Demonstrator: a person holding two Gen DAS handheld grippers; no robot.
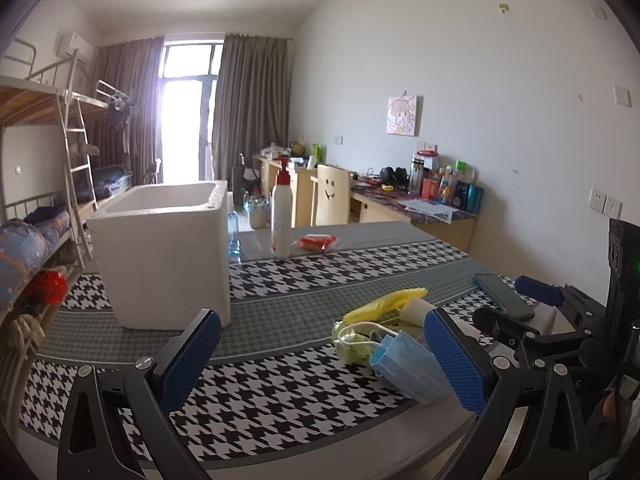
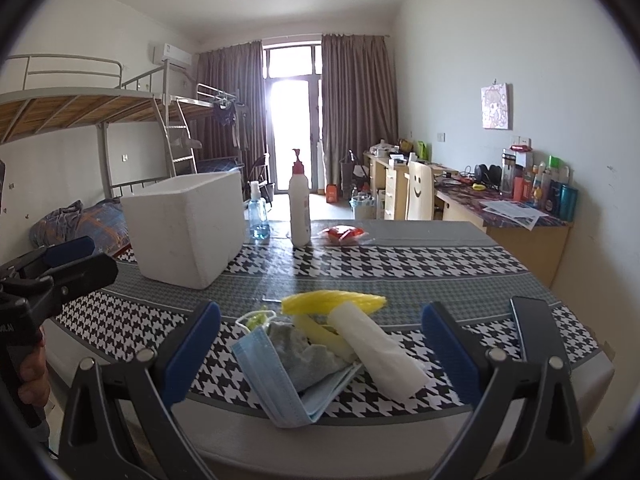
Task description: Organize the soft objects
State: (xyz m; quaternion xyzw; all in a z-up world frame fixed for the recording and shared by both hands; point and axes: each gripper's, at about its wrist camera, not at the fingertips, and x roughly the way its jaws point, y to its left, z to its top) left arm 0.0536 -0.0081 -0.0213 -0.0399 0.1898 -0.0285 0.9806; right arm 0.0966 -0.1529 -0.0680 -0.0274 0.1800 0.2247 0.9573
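Left gripper: fingers spread wide, holding nothing, hovering over the near part of the bench; the soft pile lies just off its right finger.
Right gripper: fingers spread wide, holding nothing; the soft pile lies between them on the bench, not touched as far as can be seen.
Soft pile: near middle of the bench, which has a houndstooth cover.
Blue face mask: nearest piece, at the near edge, folded around a grey cloth.
White foam roll: lies slantwise on the right of the pile, touching the mask.
Yellow foam net: at the far side of the pile.
Foam box: white, open-topped, far left, well apart from the pile.
Pump bottle: upright, far middle, right of the box.
Red packet: just right of the bottle.
Phone: near right edge.
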